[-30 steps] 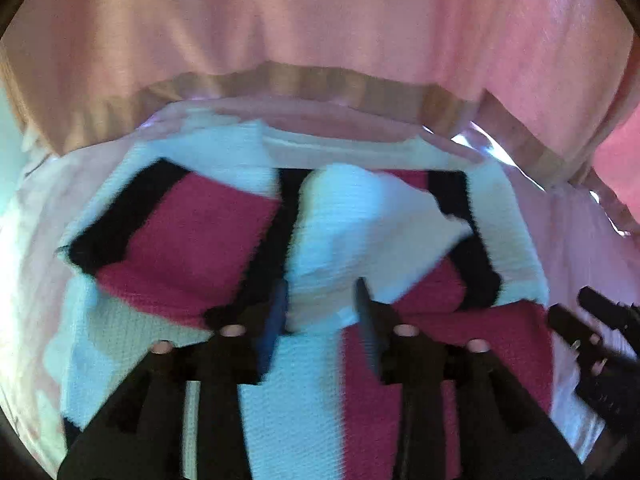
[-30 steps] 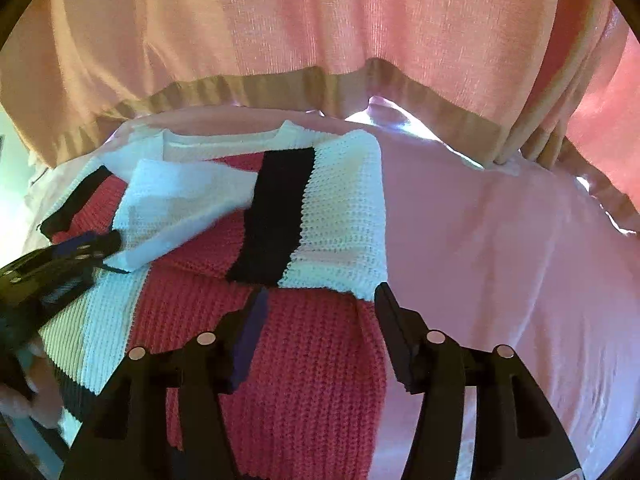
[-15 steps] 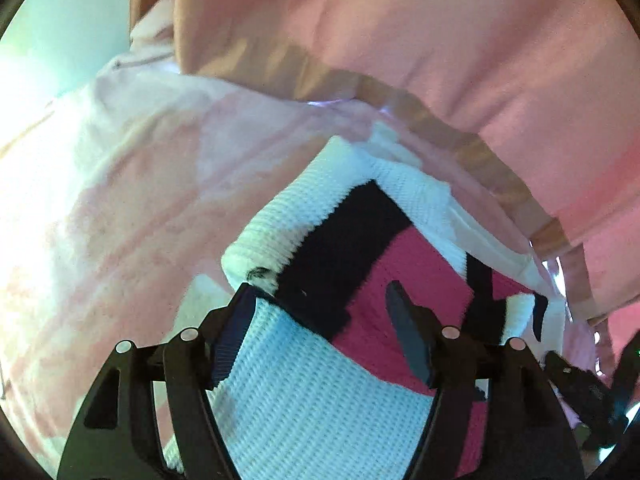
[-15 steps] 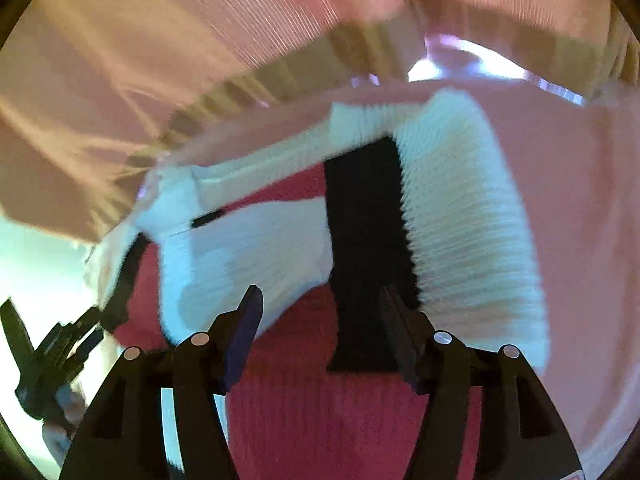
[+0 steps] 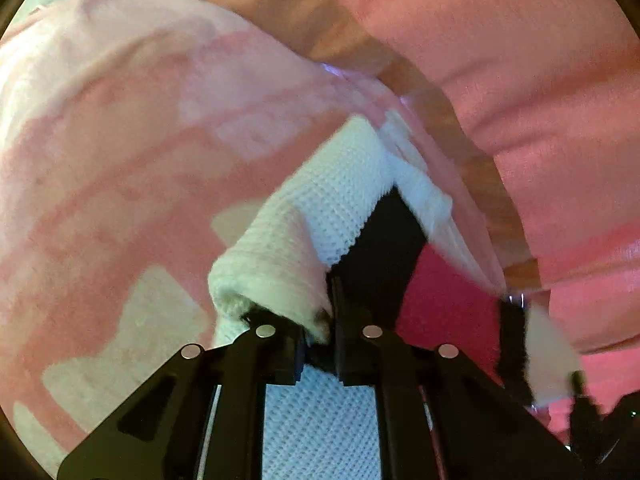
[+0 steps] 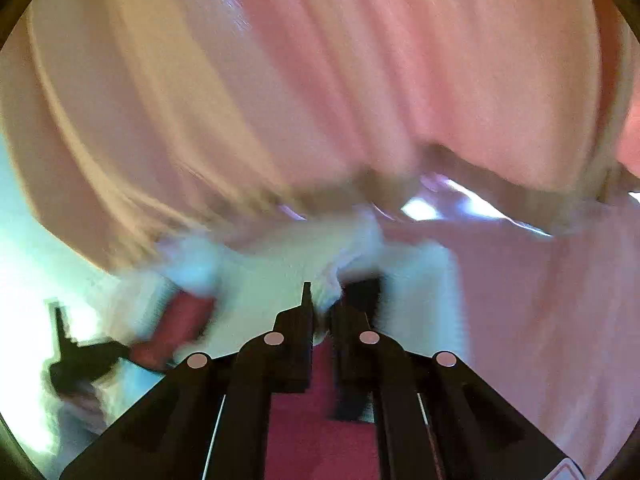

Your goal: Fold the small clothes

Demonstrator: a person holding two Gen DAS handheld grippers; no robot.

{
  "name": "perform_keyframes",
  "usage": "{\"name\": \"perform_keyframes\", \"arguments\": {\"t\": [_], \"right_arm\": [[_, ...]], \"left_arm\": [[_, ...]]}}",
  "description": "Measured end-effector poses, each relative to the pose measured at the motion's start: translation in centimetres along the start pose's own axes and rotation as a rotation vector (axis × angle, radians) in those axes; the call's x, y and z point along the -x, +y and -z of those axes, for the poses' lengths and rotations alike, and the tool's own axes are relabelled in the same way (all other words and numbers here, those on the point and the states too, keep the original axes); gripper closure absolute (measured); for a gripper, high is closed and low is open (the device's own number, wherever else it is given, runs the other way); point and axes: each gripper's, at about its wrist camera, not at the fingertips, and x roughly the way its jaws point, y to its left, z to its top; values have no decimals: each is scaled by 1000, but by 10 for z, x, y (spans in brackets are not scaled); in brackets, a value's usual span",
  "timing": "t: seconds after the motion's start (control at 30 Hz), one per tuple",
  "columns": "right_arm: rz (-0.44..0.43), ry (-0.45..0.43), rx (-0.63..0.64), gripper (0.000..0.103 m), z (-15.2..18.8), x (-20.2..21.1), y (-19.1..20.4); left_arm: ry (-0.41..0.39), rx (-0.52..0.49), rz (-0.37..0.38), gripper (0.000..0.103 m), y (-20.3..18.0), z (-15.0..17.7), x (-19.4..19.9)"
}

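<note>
sweater: coarse knit cloth, open waffle-like stitch, matt; white, black and crimson blocks; fuzzy at the pinched edge
sweater cuff, far side: soft and woolly, blurred in the right wrist view
bed cover: smooth pink cloth, matt, blotchy paler patches on the left
curtain: fine woven pink cloth, hanging in soft folds, faint sheen on the right
curtain hem: tan band, matt cloth
left gripper: black plastic, matt, smooth
rivets: small round metal, dull shine
right gripper: black matt plastic, same metal rivets
</note>
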Motion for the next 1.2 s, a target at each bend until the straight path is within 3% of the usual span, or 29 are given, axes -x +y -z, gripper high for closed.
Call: {"name": "perform_keyframes", "arguments": {"t": [0.07, 0.13, 0.27, 0.37, 0.47, 0.53, 0.67, 0.8, 0.87, 0.93, 1.03, 1.1, 1.2], "right_arm": [[17, 123, -67, 97, 22, -34, -31], [4, 190, -128, 97, 44, -57, -51], [-45, 95, -102, 97, 22, -29, -41], [-38, 16, -45, 97, 6, -1, -35], [41, 98, -51, 97, 21, -27, -55], [27, 168, -127, 98, 35, -51, -77], [18, 140, -114, 98, 28, -42, -72], [28, 172, -83, 94, 32, -40, -75], [47, 153, -97, 90, 28, -29, -72], [123, 80, -78, 79, 17, -6, -68], [160, -28, 0, 77, 6, 27, -47], [102, -37, 41, 76, 4, 34, -25], [-60, 35, 128, 74, 2, 15, 37]], "left_arm": [[9, -13, -31, 93, -7, 9, -7], [2, -33, -57, 93, -15, 16, -11], [-45, -71, -111, 93, -27, 21, -6], [-54, -70, -110, 92, -30, 24, -3], [-27, -92, -93, 90, -34, 29, -8], [-18, -100, -92, 89, -37, 32, -11], [-21, -82, -84, 89, -34, 32, -9], [-34, -51, -54, 88, -29, 29, 3], [-48, -28, -27, 88, -22, 27, 15], [-55, -3, 2, 86, -16, 25, 29], [-72, 7, 14, 84, -7, 24, 47], [-54, 36, 47, 83, 0, 22, 49], [-33, 83, 65, 83, 7, 21, 44]]}}
